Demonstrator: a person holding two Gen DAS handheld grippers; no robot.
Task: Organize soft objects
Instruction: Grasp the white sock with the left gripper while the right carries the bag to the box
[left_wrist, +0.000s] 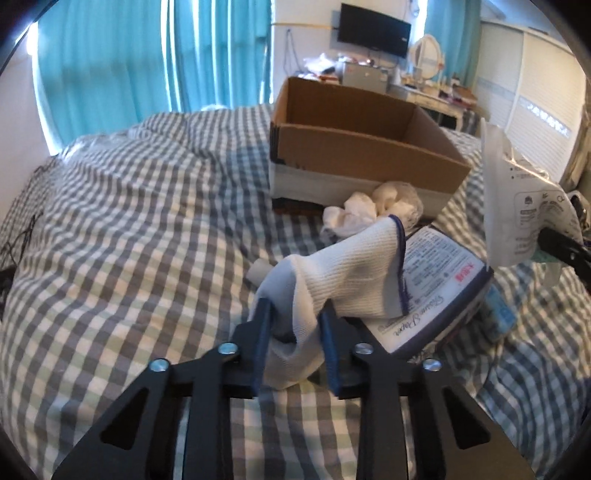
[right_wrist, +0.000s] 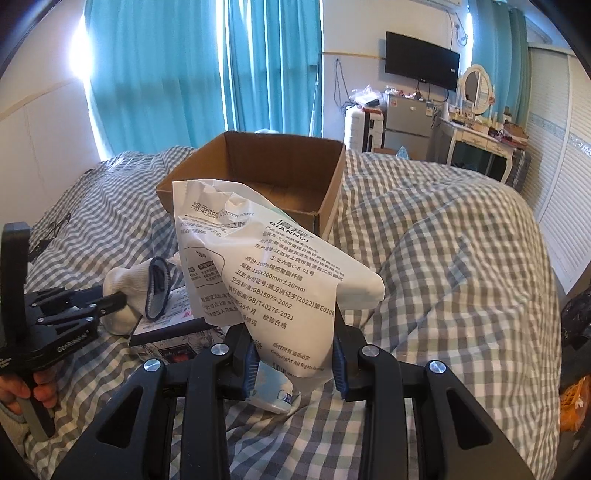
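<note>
My left gripper (left_wrist: 295, 325) is shut on a white sock with a blue cuff (left_wrist: 347, 269) and holds it above the checked bed. The sock also shows in the right wrist view (right_wrist: 133, 291). My right gripper (right_wrist: 295, 362) is shut on a white cotton-towel bag (right_wrist: 266, 258), held upright in front of an open cardboard box (right_wrist: 255, 177). The bag also shows in the left wrist view (left_wrist: 517, 199), at the right. The box (left_wrist: 354, 147) stands on the bed beyond both grippers.
A tissue paper pack (left_wrist: 432, 280) lies under the sock, with crumpled white cloths (left_wrist: 373, 210) between it and the box. A checked duvet (left_wrist: 129, 236) covers the bed. A dresser (right_wrist: 476, 136), fridge and wardrobe stand behind.
</note>
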